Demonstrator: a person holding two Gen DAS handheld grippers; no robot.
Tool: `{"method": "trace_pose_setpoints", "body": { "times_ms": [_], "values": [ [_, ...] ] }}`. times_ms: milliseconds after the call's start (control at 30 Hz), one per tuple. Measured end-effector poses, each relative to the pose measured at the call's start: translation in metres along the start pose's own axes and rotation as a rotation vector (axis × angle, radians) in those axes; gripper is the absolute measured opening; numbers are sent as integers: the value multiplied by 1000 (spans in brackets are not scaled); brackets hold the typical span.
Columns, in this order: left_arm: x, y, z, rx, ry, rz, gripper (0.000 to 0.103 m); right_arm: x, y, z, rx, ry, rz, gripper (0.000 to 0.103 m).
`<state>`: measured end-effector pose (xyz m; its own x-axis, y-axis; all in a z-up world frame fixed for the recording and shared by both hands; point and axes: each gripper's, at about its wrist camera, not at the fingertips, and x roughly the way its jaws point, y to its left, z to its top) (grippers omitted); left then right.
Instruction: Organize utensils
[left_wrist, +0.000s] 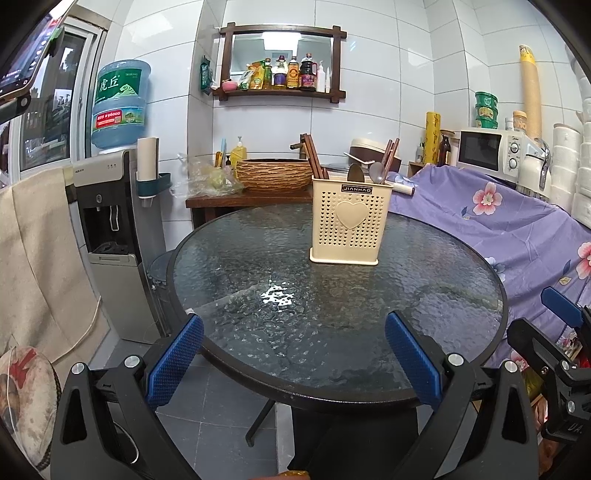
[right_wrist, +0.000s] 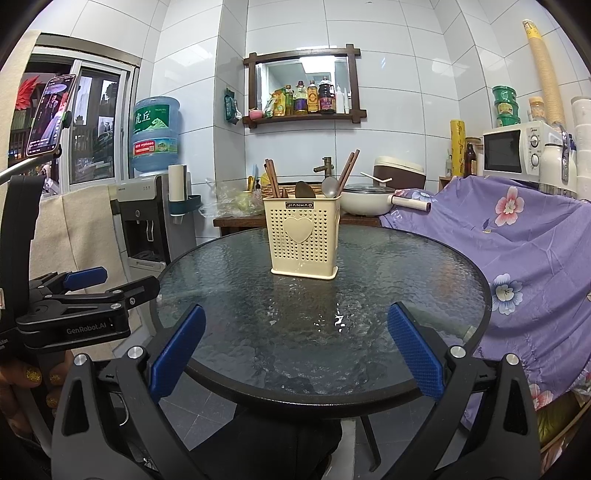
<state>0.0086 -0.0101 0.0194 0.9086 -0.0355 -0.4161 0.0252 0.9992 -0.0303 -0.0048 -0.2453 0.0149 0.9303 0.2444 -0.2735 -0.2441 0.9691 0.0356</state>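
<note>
Both grippers, left (left_wrist: 294, 354) and right (right_wrist: 296, 349), gape wide and empty over the glass table (right_wrist: 369, 354); the cream utensil holder (right_wrist: 306, 238) stands upright, 2 spoons (right_wrist: 328, 187) and chopsticks (right_wrist: 272, 179) inside.

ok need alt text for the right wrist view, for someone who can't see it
A cream perforated utensil holder with chopsticks and spoons in it stands upright on a round textured glass table. The right gripper is open and empty over the near table edge, blue fingers spread wide. The left gripper shows at the left edge.
</note>
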Motion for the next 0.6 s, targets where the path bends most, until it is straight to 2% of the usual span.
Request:
{"method": "trace_pose_setpoints", "body": {
  "times_ms": [600],
  "values": [
    [0, 0, 1, 1, 0, -2, 97, 1, 0, -1, -2, 4, 3, 97]
  ]
}}
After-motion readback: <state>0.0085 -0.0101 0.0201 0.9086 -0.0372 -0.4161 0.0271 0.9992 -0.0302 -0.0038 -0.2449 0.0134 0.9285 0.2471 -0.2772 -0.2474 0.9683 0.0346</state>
